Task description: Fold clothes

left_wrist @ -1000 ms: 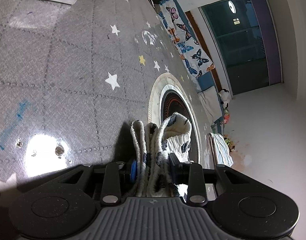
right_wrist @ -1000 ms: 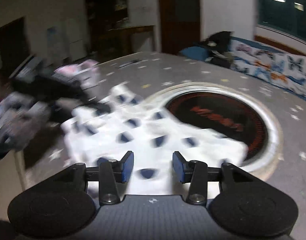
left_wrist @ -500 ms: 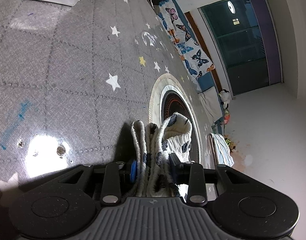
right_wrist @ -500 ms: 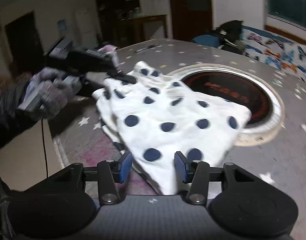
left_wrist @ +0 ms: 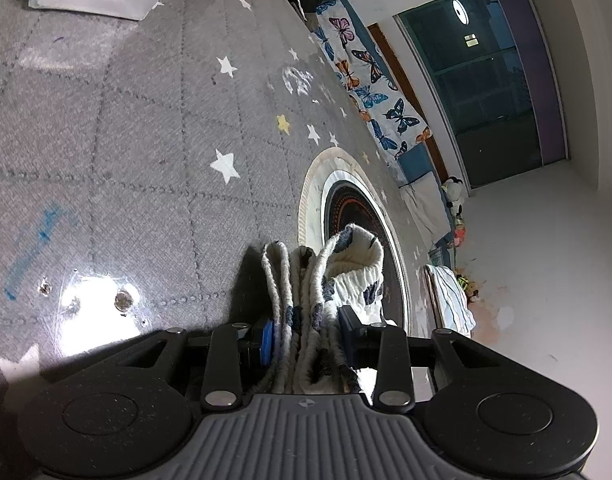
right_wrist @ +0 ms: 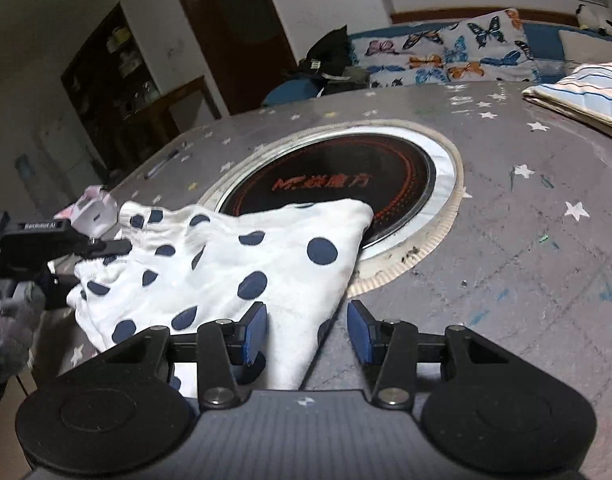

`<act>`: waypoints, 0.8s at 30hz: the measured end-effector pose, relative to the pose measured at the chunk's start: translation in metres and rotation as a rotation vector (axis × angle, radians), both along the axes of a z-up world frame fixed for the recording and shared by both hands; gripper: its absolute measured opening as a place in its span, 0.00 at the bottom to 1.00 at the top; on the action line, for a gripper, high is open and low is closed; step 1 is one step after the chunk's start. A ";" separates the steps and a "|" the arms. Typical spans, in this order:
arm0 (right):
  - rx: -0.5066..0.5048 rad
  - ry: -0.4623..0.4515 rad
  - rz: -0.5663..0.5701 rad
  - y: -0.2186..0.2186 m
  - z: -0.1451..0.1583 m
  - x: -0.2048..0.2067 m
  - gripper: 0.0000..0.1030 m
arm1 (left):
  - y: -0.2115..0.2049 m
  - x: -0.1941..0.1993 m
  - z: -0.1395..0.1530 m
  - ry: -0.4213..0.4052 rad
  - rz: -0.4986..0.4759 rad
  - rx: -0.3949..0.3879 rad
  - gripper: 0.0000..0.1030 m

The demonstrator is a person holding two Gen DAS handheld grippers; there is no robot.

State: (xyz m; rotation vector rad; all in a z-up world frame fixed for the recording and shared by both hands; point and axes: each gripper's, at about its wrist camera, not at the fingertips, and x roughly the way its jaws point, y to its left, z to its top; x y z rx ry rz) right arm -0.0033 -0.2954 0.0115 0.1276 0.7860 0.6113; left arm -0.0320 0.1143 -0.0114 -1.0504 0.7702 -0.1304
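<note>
Right wrist: polka-dot garment (right_wrist: 265, 264) between apparently parted right gripper (right_wrist: 308, 334) pads.

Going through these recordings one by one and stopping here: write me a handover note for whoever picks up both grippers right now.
Left gripper: shut on the bunched edge of the polka-dot garment.
Right gripper: its jaws have just been closing but stand open; the garment's near corner lies between them, unpinched.
Garment: spread on the grey star-print table, its far corner over the round inset hob.
Done: a striped item lies folded at the table's far edge.
Left: grip the near corner, then fold the garment.
</note>
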 end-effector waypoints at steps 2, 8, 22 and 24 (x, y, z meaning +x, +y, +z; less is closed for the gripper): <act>0.028 0.016 -0.013 0.000 -0.001 0.000 0.34 | -0.001 0.000 0.002 0.000 -0.002 0.014 0.34; 0.058 0.016 -0.045 0.005 -0.005 -0.005 0.07 | -0.011 -0.001 0.016 -0.020 -0.019 0.057 0.33; 0.090 -0.145 -0.192 -0.071 0.036 -0.017 0.04 | -0.101 0.037 0.061 -0.105 -0.188 0.111 0.31; 0.082 -0.167 -0.235 -0.090 0.041 -0.014 0.04 | -0.124 0.048 0.063 -0.111 -0.222 0.118 0.31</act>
